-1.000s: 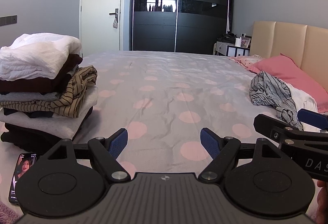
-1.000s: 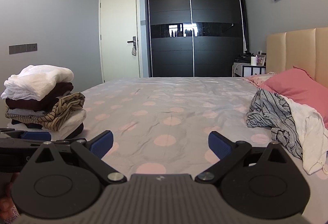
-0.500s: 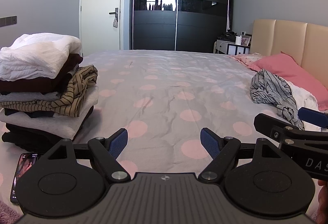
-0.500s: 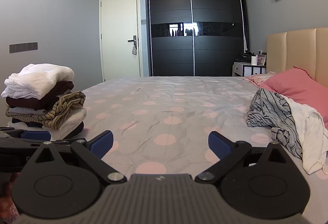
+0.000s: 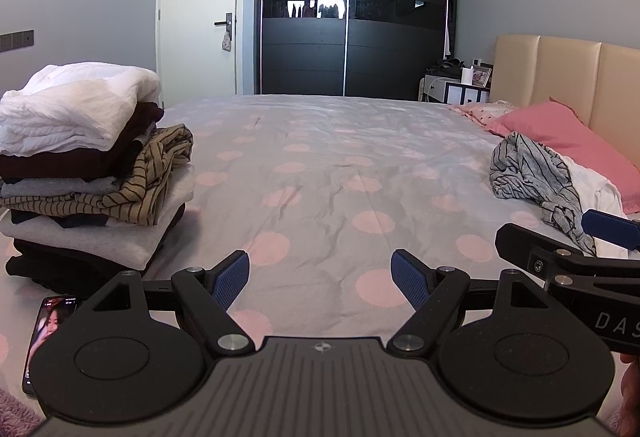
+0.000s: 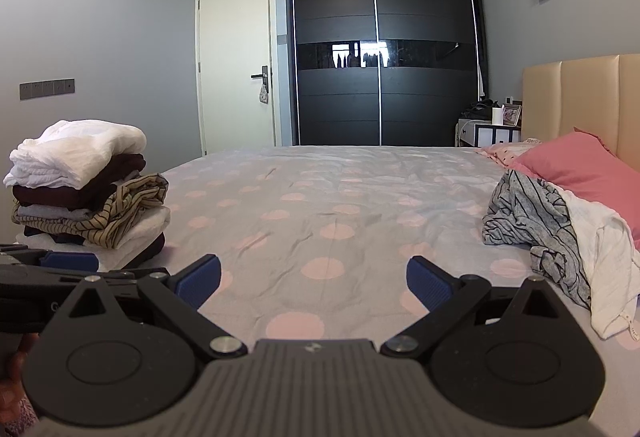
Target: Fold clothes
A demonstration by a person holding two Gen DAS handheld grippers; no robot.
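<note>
A stack of folded clothes [image 5: 84, 161] with a white garment on top sits at the left of the bed; it also shows in the right wrist view [image 6: 86, 189]. A crumpled grey striped garment [image 5: 532, 177] and a white one [image 5: 596, 193] lie unfolded at the right by the pillow, also in the right wrist view, grey [image 6: 528, 221] and white [image 6: 600, 257]. My left gripper [image 5: 320, 277] is open and empty above the bedspread. My right gripper [image 6: 314, 279] is open and empty, beside the left one.
The bed has a grey bedspread with pink dots [image 5: 320, 165]. A pink pillow [image 5: 560, 133] leans on the beige headboard [image 5: 560, 77]. A phone [image 5: 44, 325] lies by the stack at the near left. A dark wardrobe [image 5: 352, 9] and white door [image 5: 200, 13] stand beyond.
Both grippers have shifted only slightly; the view has tilted a little. Both stay open and empty.
</note>
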